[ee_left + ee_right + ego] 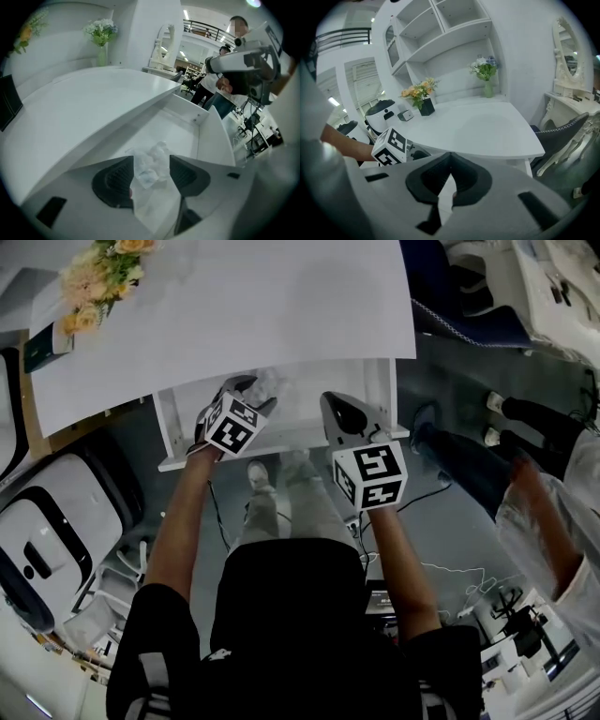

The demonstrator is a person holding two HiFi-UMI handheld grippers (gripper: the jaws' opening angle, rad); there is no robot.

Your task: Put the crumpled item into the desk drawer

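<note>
The white desk's drawer (305,407) stands pulled out below the desk top (234,306). My left gripper (251,393) reaches over the drawer's left part, shut on a crumpled white paper (267,385). In the left gripper view the crumpled paper (151,166) sits squeezed between the two dark pads (115,180) above the bare drawer floor (176,126). My right gripper (339,416) hovers at the drawer's right front, jaws shut and empty. The right gripper (449,176) looks across the desk top (487,129), with the left gripper's marker cube (389,146) beside it.
A flower arrangement (98,273) and a small dark box (42,348) sit at the desk's far left corner. A white machine (47,531) stands on the floor at left. Another person (525,484) stands to the right. A vase of flowers (485,77) stands at the desk's back.
</note>
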